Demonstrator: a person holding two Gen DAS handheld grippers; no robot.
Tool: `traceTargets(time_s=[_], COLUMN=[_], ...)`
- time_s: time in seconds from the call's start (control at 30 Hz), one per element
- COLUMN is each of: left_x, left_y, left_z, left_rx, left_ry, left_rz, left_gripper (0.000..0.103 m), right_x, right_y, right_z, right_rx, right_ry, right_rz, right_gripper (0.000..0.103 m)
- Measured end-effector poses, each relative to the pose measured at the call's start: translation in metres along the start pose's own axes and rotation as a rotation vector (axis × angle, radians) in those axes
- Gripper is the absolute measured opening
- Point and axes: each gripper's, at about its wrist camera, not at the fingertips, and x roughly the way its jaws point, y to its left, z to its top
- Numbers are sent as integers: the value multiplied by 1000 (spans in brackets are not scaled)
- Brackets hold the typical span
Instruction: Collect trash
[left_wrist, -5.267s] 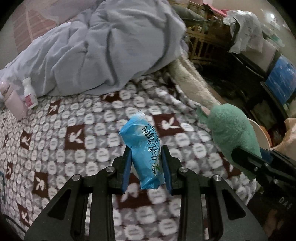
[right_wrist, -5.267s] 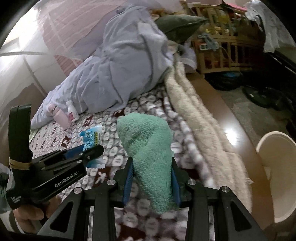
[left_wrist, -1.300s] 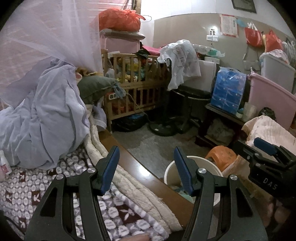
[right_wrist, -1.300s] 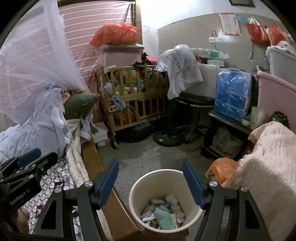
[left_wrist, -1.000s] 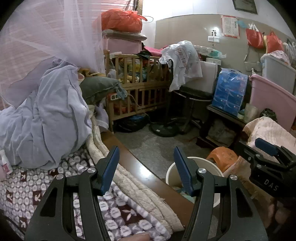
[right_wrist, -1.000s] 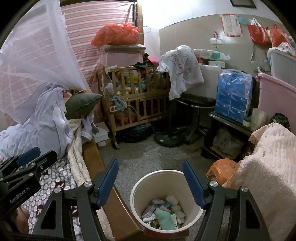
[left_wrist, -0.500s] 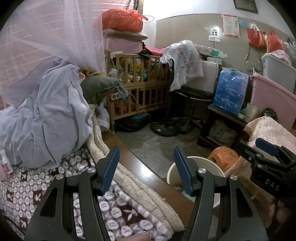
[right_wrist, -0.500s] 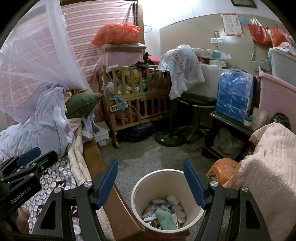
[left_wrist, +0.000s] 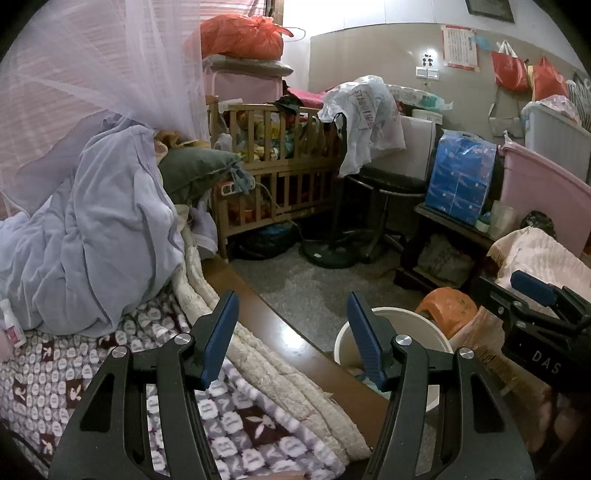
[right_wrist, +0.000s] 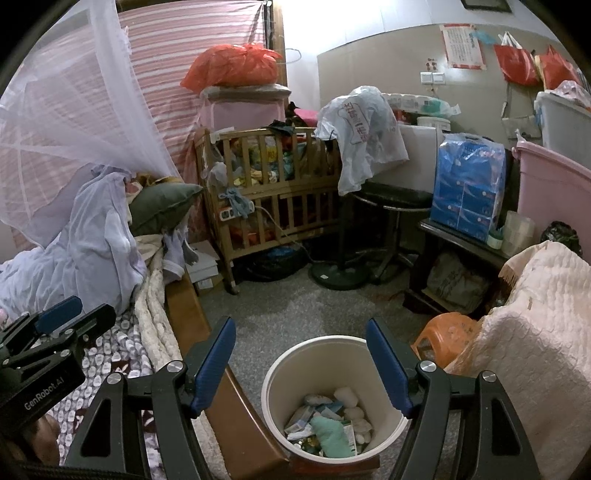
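Note:
A white waste bin (right_wrist: 273, 398) stands on the floor beside the bed, with wrappers, white wads and a green fuzzy cloth (right_wrist: 330, 432) inside. My right gripper (right_wrist: 301, 332) hangs open above the bin, nothing between its blue pads. My left gripper (left_wrist: 291, 304) is open and empty too, over the bed's wooden edge (left_wrist: 295, 347). In the left wrist view the bin (left_wrist: 436, 339) shows partly behind the right finger, and the right gripper's body (left_wrist: 535, 325) sits at the right. The left gripper's body (right_wrist: 44, 343) shows at the left of the right wrist view.
A patterned blanket (left_wrist: 44, 369) and a rumpled lilac quilt (left_wrist: 103, 236) cover the bed. A small bottle (left_wrist: 11, 325) lies at its left edge. An orange stool (right_wrist: 443, 336), a cream-covered seat (right_wrist: 528, 350), a wooden crib (right_wrist: 273, 192) and a fan base (right_wrist: 340, 275) ring the grey floor.
Since five seconds ago the blue wrapper and green cloth have left the grippers, and the cloth lies in the bin. Over the last second both views barely shifted.

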Motion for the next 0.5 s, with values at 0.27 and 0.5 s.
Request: traceTargets(time_s=[0.27,0.5], left_x=[4,6], left_y=[3,2], left_z=[-5,-4], left_rx=[0,0], left_ry=[9,17], left_rz=[6,5], left_gripper=[60,60], right_x=[1,6], right_y=[0,-2], right_z=[-1,-3], right_rx=[3,4], right_ry=[3,9], right_rz=[0,-2], right_gripper=[71,71])
